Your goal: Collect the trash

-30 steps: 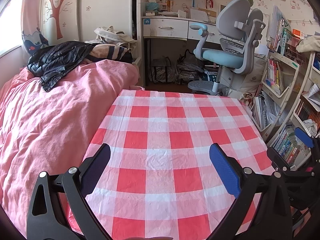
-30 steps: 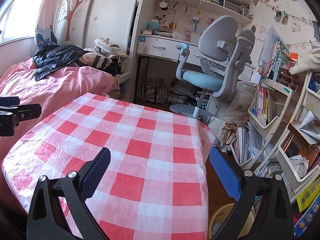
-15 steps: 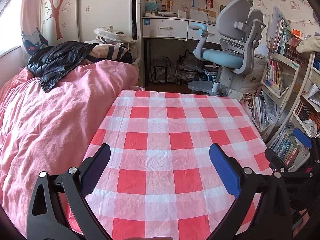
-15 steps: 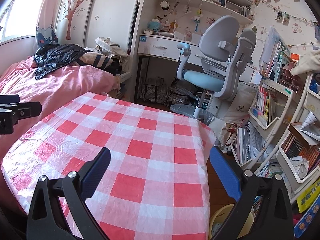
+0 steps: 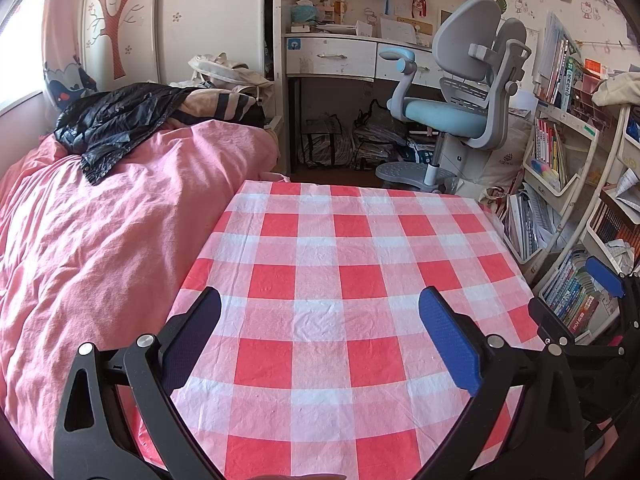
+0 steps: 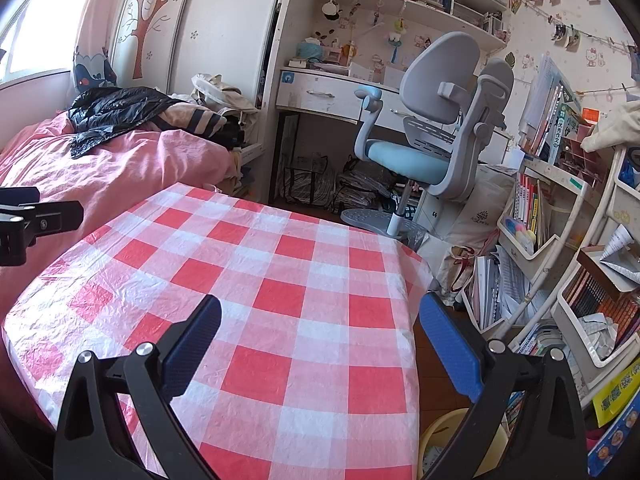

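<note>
Checked tablecloth [image 5: 352,280] bare — left gripper [image 5: 320,332] and right gripper [image 6: 320,336], jaws spread, empty.

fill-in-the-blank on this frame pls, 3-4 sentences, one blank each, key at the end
1. The left gripper has its jaws ____, with nothing between them.
2. The table is covered by a cloth checked in white and ____.
3. The black jacket lies on the ____.
4. The desk chair has a seat cushion coloured light ____.

Missing words: open; red; bed; blue
</note>
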Tool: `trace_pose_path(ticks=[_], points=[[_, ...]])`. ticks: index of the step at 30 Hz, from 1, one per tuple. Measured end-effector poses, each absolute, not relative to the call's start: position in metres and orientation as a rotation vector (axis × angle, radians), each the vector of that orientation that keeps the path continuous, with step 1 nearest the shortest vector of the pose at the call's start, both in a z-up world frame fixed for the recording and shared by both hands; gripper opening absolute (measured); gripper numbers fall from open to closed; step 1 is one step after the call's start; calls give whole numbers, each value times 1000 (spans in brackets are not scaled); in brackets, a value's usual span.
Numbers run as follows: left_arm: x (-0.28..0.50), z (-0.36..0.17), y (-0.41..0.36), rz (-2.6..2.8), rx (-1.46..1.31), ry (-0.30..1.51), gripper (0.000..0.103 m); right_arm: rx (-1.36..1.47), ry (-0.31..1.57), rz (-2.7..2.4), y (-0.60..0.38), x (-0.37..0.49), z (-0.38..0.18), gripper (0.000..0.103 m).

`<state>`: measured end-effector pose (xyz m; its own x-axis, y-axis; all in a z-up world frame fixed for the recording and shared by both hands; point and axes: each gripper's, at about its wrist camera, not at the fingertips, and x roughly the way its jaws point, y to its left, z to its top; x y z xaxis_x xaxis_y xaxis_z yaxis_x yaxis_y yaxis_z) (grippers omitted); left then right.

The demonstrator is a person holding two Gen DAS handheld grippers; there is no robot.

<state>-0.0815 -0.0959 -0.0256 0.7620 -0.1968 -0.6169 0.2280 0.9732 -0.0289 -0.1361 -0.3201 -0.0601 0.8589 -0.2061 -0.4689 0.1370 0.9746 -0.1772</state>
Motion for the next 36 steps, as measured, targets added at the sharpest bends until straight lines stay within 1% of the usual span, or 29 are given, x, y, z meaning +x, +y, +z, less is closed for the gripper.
trace_pose_path(ticks=[22,36], points=[[-79,-26,-97,-229,49,671,96,-156,513,-178,-316,-134,-65,95],[-78,-19,-89,-249,-1,687,96,-169,519,-176,-314,-134,-66,95]])
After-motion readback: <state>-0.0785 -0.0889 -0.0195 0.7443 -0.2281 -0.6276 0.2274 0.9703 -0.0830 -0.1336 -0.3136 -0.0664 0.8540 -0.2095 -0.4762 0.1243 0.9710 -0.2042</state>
